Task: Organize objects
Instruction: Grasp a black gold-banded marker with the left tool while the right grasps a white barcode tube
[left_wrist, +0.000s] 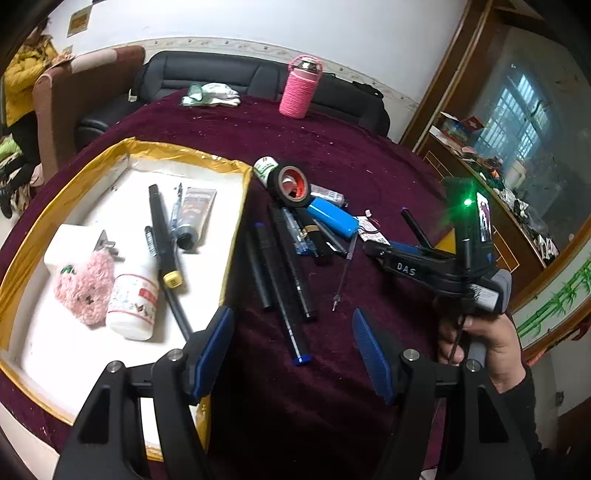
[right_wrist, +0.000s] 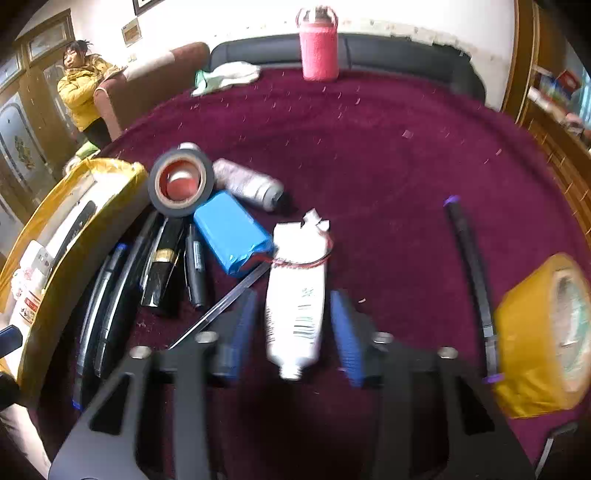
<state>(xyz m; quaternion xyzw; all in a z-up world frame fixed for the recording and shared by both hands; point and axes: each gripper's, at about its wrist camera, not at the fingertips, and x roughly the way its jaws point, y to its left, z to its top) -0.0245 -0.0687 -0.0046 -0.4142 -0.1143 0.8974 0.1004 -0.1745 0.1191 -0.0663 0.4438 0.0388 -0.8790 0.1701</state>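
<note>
A gold-rimmed white tray (left_wrist: 48, 221) holds a pink plush (left_wrist: 83, 286), a white bottle (left_wrist: 133, 302), pens and a tube. A heap beside it has black tape (left_wrist: 291, 184), a blue battery pack (left_wrist: 332, 220) and several pens (left_wrist: 280, 266). My left gripper (left_wrist: 291, 350) is open and empty above the tray's right edge and the pens. My right gripper (right_wrist: 295, 332) is open, its fingers either side of a white tube (right_wrist: 295, 295) lying on the cloth, not touching it. The right gripper also shows in the left wrist view (left_wrist: 373, 249).
The table has a dark red cloth (right_wrist: 369, 147). A pink bottle (right_wrist: 319, 48) and a white rag (right_wrist: 229, 75) stand at the far edge. A yellow tape roll (right_wrist: 539, 332) and a black pen (right_wrist: 469, 273) lie at right. A sofa and a seated person are behind.
</note>
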